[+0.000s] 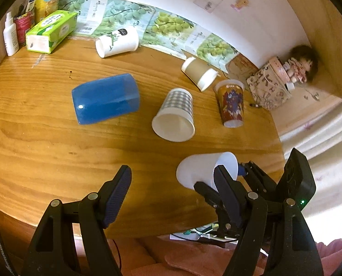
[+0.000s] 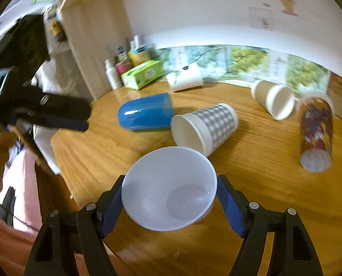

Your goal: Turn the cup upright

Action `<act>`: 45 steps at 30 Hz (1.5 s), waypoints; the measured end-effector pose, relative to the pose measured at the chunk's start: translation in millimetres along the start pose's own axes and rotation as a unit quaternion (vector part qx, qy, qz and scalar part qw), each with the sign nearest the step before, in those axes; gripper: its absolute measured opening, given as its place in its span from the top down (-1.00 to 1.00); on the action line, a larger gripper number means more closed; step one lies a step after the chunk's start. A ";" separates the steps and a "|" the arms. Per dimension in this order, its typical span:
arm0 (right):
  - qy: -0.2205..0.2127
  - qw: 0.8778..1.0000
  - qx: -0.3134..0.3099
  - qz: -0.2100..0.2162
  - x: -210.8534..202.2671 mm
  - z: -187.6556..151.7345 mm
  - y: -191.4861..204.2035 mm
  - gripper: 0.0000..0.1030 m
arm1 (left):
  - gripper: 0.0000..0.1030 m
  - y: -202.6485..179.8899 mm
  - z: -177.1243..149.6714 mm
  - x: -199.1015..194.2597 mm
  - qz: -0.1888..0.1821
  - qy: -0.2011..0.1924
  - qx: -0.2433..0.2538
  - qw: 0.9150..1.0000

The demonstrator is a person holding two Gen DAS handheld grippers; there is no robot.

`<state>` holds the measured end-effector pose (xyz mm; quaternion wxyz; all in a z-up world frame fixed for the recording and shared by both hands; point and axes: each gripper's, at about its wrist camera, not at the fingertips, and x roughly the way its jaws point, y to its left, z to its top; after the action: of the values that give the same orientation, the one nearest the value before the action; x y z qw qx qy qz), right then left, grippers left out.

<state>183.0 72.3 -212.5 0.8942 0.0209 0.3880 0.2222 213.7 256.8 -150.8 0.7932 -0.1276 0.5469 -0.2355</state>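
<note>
I am gripping the white plastic cup (image 2: 169, 189) with my right tongs (image 2: 171, 204), one blue pad (image 2: 112, 209) pressing on each side of its wall just below the rim. The cup is tilting with its open mouth facing my right wrist camera, so I am looking straight down into it to its base. In the left wrist view the same cup (image 1: 205, 169) is sitting at the near right edge of the wooden surface (image 1: 44, 138), mouth pointing right toward the right tongs (image 1: 230, 184); whether its base is touching the wood I cannot tell.

My left tongs (image 1: 173, 179) are hanging wide open over the near edge of the surface, holding nothing, with the cup just beside their right finger.

Farther back, other cups are lying on their sides: a blue tumbler (image 1: 105, 99) toward the left, a grey checked paper cup (image 1: 175, 115) in the middle with its mouth facing near, a brown-sleeved paper cup (image 1: 199, 73) far right of it, and a white printed cup (image 1: 116, 42) at the far side. A tall colourful printed cup (image 1: 232, 103) is to the right of the checked one. A green tissue box (image 1: 52, 31) is resting at the far left.
</note>
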 end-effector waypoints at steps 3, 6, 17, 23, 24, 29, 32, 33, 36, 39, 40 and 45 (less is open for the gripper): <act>-0.002 1.000 -0.002 -0.009 -3.0 -3.6 2.2 -0.49 | -0.50 -5.9 -5.7 -0.5 -0.003 0.002 0.007 1.000; -0.003 1.000 -0.005 -0.013 -5.0 -5.6 3.5 -0.49 | -0.50 -11.7 -10.1 -1.5 -0.002 0.001 0.015 1.000; 0.009 0.999 0.033 -0.004 -5.3 -3.8 -5.7 -0.51 | -0.50 -22.0 -23.0 -9.1 0.002 -0.009 0.015 1.000; 0.010 0.998 0.057 0.001 -13.4 -4.6 -13.7 -0.59 | -0.50 -30.7 -27.4 -11.0 0.005 -0.012 0.025 1.000; 0.010 0.998 0.060 -0.001 -15.2 -4.6 -14.8 -0.59 | -0.50 -32.3 -27.7 -10.6 0.004 -0.012 0.023 1.000; 0.007 0.997 0.076 -0.003 -26.7 -4.3 -22.3 -0.59 | -0.55 -44.1 -30.8 -7.0 0.005 -0.010 0.025 1.000; 0.004 0.996 0.088 -0.010 -37.6 -6.4 -27.5 -0.61 | -0.58 -52.4 -34.1 -3.8 0.002 -0.007 0.030 1.000; 0.003 0.995 0.094 -0.017 -43.5 -7.9 -30.1 -0.61 | -0.58 -55.0 -35.2 -2.2 0.000 -0.005 0.030 1.000; 0.005 0.993 0.112 -0.028 -56.4 -11.2 -37.7 -0.63 | -0.60 -61.3 -38.1 2.7 -0.001 0.003 0.026 1.000; 0.010 0.989 0.140 -0.038 -72.8 -16.8 -45.9 -0.66 | -0.61 -67.0 -41.8 4.1 0.017 0.000 0.019 1.000; 0.015 0.988 0.146 -0.045 -77.4 -17.1 -47.3 -0.66 | -0.61 -69.8 -43.2 4.1 0.032 -0.001 0.020 0.999; 0.030 0.984 0.151 -0.084 -107.6 -17.1 -45.0 -0.71 | -0.62 -82.9 -47.4 -0.2 0.077 -0.018 0.031 0.996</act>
<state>123.6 -15.0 -160.2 0.8845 0.1165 0.4437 0.0852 150.3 188.5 -130.0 0.8221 -0.0645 0.5335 -0.1883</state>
